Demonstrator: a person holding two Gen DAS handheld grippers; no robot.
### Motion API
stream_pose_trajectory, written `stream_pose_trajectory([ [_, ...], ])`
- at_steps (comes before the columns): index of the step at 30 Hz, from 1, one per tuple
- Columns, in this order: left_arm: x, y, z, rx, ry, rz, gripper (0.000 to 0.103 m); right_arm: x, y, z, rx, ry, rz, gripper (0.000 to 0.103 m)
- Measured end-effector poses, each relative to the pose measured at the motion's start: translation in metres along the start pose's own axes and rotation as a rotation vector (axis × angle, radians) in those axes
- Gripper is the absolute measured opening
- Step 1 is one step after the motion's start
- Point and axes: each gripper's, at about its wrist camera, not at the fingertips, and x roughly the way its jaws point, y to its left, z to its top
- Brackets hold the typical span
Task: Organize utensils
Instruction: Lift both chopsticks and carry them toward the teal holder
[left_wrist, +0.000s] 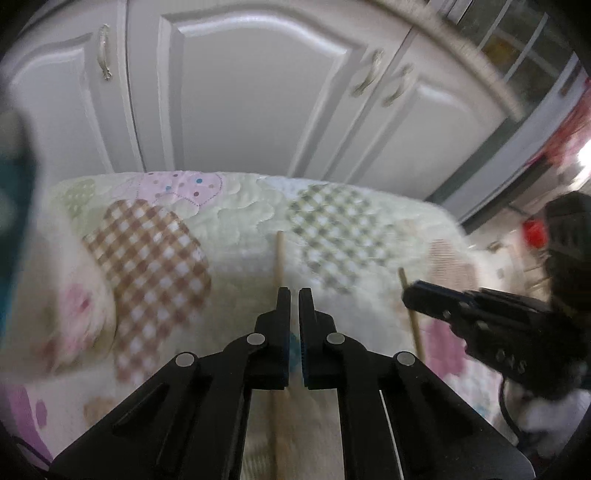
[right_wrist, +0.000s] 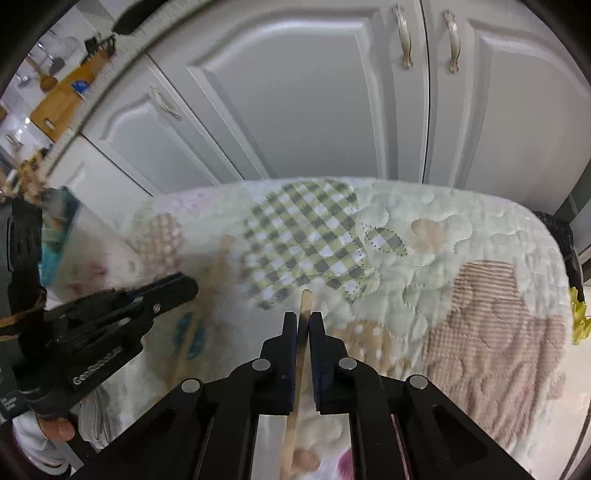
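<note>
My left gripper (left_wrist: 294, 291) is shut on a thin wooden stick (left_wrist: 279, 254) that juts past its tips above the quilted patchwork cloth (left_wrist: 155, 258). My right gripper (right_wrist: 303, 316) is shut on a second wooden stick (right_wrist: 306, 301), its end poking just beyond the fingertips. In the left wrist view the right gripper (left_wrist: 417, 291) shows at the right with its stick (left_wrist: 412, 314). In the right wrist view the left gripper (right_wrist: 184, 284) shows at the left with its blurred stick (right_wrist: 218, 266). Both are held over the cloth.
White cabinet doors (left_wrist: 258, 92) with metal handles stand behind the cloth-covered surface. A blurred teal object (left_wrist: 14, 206) is at the far left. A wooden board (right_wrist: 62, 99) leans on a counter at the upper left. Something yellow (right_wrist: 580, 317) lies past the cloth's right edge.
</note>
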Motion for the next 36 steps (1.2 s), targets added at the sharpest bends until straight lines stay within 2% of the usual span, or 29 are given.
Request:
stream_pose_trajectory([
  [3,-0.033,0.001,-0.01,0.016,-0.048,-0.023,0.003,-0.036,0.011,-0.005,-0.026,-0.056,0.051,0.005],
  [5,-0.046,-0.003,-0.016,0.029,-0.07,-0.008,0.003,-0.055,0.019,-0.009,-0.049,-0.087,0.071,0.005],
  [9,-0.044,-0.003,-0.019,0.018,-0.058,0.022,0.004,-0.077,0.03,-0.013,-0.066,-0.123,0.064,0.005],
  [10,-0.038,-0.007,-0.018,0.017,-0.043,0.025,0.007,-0.081,0.032,-0.014,-0.07,-0.133,0.056,0.005],
  [11,-0.031,-0.009,-0.016,0.016,-0.025,0.026,0.018,-0.083,0.033,-0.016,-0.07,-0.136,0.055,0.005],
  [12,-0.02,-0.01,-0.015,0.017,-0.018,0.046,0.036,-0.085,0.033,-0.019,-0.068,-0.137,0.057,0.005],
  [13,-0.013,-0.011,-0.015,0.017,-0.016,0.067,0.039,-0.087,0.033,-0.021,-0.066,-0.14,0.055,0.005],
  [19,0.047,-0.015,0.004,0.038,0.03,0.179,0.039,-0.098,0.027,-0.024,-0.049,-0.158,0.08,0.005],
  [21,0.066,-0.015,0.008,0.046,0.06,0.206,0.036,-0.103,0.027,-0.024,-0.056,-0.165,0.088,0.005],
  [22,0.067,-0.017,0.008,0.064,0.034,0.217,0.032,-0.106,0.028,-0.024,-0.06,-0.17,0.091,0.005],
  [23,0.069,-0.02,0.008,0.102,0.026,0.225,0.015,-0.109,0.028,-0.024,-0.061,-0.175,0.098,0.005],
  [24,0.069,-0.021,0.008,0.115,0.03,0.213,0.006,-0.111,0.028,-0.024,-0.062,-0.179,0.103,0.005],
  [25,0.066,-0.021,0.007,0.116,0.035,0.2,0.004,-0.113,0.029,-0.024,-0.065,-0.182,0.106,0.005],
  [28,0.042,-0.012,-0.001,0.076,0.036,0.121,0.004,-0.12,0.034,-0.025,-0.076,-0.194,0.122,0.005],
  [29,0.024,-0.006,-0.006,0.047,0.025,0.068,0.004,-0.124,0.037,-0.025,-0.081,-0.201,0.134,0.005],
  [31,-0.004,0.0,-0.012,0.03,0.0,0.01,0.004,-0.129,0.043,-0.025,-0.094,-0.213,0.145,0.005],
  [36,-0.081,0.012,-0.032,0.039,-0.102,-0.029,0.004,-0.144,0.066,-0.028,-0.148,-0.238,0.166,0.005],
])
